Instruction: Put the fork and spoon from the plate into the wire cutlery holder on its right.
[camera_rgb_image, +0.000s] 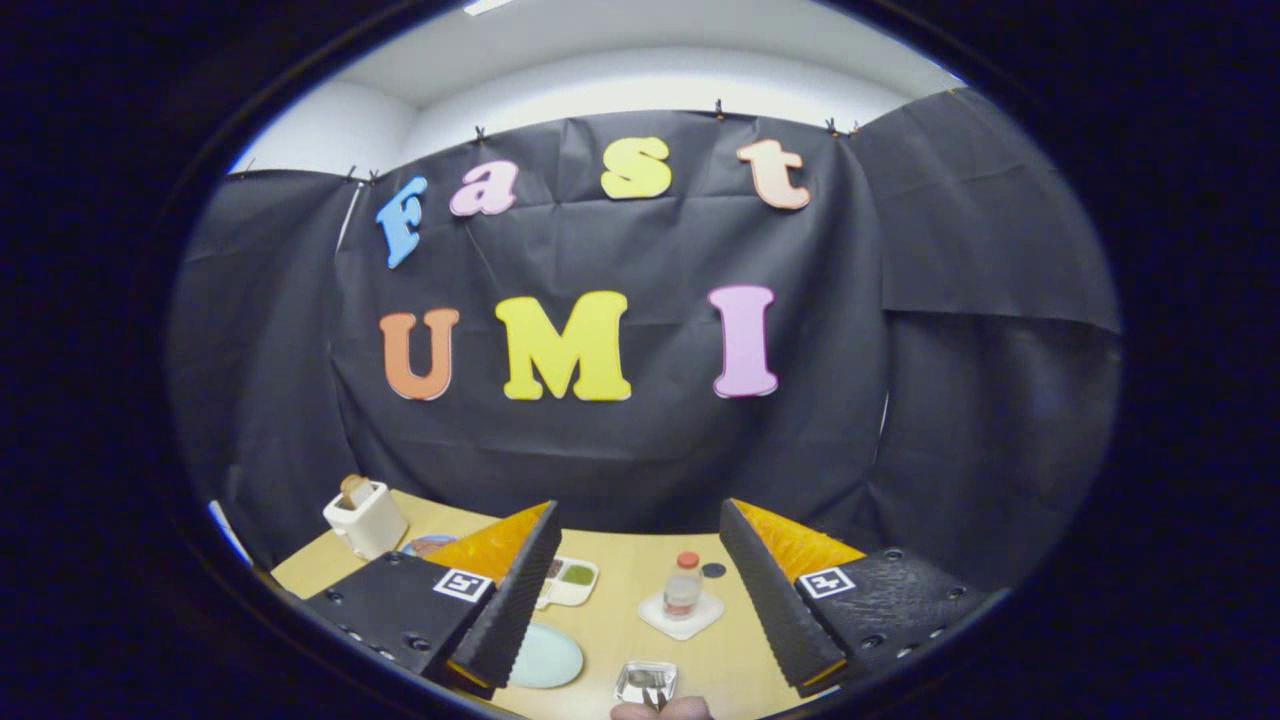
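Observation:
My gripper (638, 508) is open and held high above the wooden table (620, 615), its fingers wide apart with nothing between them. Far below, a pale green plate (550, 658) lies partly hidden behind the left finger (515, 590); its visible part looks bare. To the plate's right stands the small wire cutlery holder (646, 683), with thin metal pieces showing inside it. They are too small to tell apart as fork or spoon.
A clear bottle with a red cap (684, 586) stands on a white square coaster between the fingers. A white sectioned dish (570, 581) lies behind the plate, and a white toaster (365, 517) stands at the far left. Part of a hand (662, 711) shows in front of the holder.

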